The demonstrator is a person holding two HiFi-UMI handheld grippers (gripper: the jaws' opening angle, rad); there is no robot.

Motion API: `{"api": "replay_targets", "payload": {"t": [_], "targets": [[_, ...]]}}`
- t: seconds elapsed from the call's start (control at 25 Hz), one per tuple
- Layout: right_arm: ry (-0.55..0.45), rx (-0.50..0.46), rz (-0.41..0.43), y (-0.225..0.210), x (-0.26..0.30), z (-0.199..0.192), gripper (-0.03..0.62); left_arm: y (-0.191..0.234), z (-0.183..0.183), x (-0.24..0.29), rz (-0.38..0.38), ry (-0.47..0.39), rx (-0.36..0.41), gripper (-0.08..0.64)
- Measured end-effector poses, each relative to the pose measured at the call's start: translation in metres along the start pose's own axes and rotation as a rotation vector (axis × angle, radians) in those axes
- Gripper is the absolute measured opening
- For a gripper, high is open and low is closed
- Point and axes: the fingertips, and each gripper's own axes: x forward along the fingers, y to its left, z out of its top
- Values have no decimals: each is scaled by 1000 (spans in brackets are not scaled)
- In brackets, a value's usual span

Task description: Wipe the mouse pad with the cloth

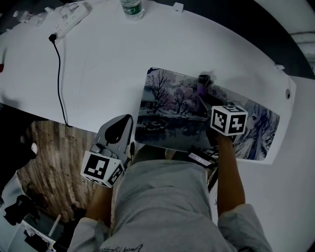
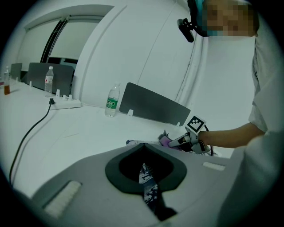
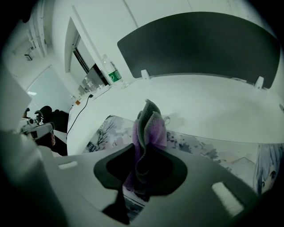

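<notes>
Right gripper (image 3: 142, 175) fingers (image 3: 222, 195) pinching purple cloth (image 3: 150, 128), upright; mouse pad (image 3: 199, 148) beneath

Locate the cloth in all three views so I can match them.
Head view: cloth above centre, at the pad's far edge.
Left gripper view: purple, right of centre.
Right gripper view: centre, clamped in the right claw.
Shared landmark: bottle.

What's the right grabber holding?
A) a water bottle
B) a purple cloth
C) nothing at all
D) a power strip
B: the right gripper has its jaws shut on the purple cloth, which sticks up above the mouse pad.
</notes>
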Motion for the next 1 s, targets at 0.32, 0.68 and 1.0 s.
{"api": "replay_targets", "payload": {"t": [0.32, 0.68, 1.0], "targets": [[6, -45, 78, 50, 29, 15, 92, 24, -5, -20, 55, -16, -25, 18], [8, -95, 165, 103, 57, 30, 92, 48, -15, -49, 137, -30, -64, 18], [16, -118, 229, 138, 77, 40, 92, 60, -22, -67, 187, -41, -92, 18]]}}
